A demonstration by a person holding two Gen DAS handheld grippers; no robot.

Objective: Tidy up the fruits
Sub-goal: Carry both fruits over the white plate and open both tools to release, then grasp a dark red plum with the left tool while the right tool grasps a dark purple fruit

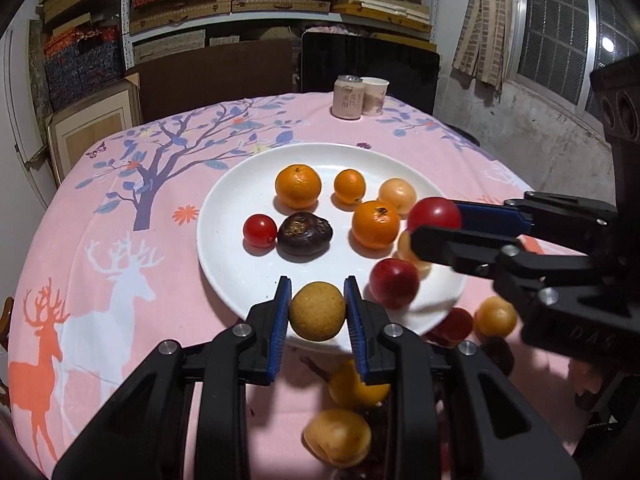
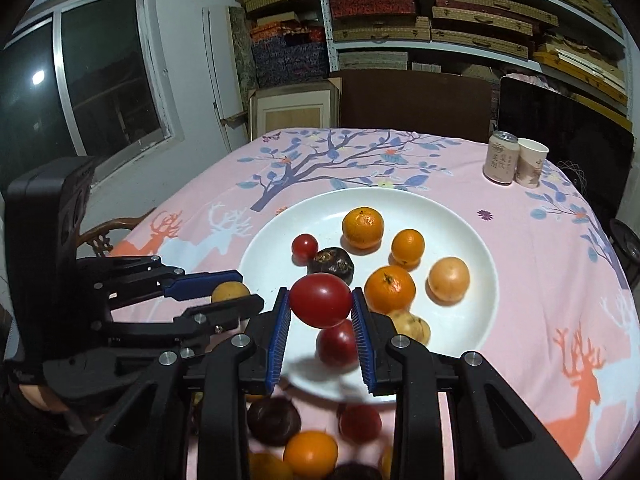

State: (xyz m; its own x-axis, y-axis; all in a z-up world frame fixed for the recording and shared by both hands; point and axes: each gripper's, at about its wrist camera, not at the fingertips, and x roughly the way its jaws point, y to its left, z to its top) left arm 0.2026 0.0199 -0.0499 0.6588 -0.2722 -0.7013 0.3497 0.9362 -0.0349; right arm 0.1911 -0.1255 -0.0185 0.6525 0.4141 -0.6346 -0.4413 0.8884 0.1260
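A white plate (image 1: 224, 216) (image 2: 472, 236) on the pink tablecloth holds several fruits: oranges (image 1: 298, 186), a small red tomato (image 1: 260, 230), a dark wrinkled fruit (image 1: 305, 233) and a pale yellow one (image 1: 397, 194). My left gripper (image 1: 317, 310) is shut on a yellow-brown round fruit (image 1: 317, 311), held above the plate's near rim. My right gripper (image 2: 321, 306) is shut on a red tomato (image 2: 321, 300) over the plate's near side. In the left wrist view that tomato (image 1: 435, 214) shows at the right gripper's tips. Loose fruits (image 1: 338, 436) (image 2: 311, 454) lie on the cloth below both grippers.
A drink can (image 1: 348, 96) (image 2: 500, 156) and a paper cup (image 1: 374, 95) (image 2: 530, 162) stand at the table's far edge. A dark chair back and shelves of boxes rise behind. A wooden chair (image 2: 106, 236) sits at the table's left side.
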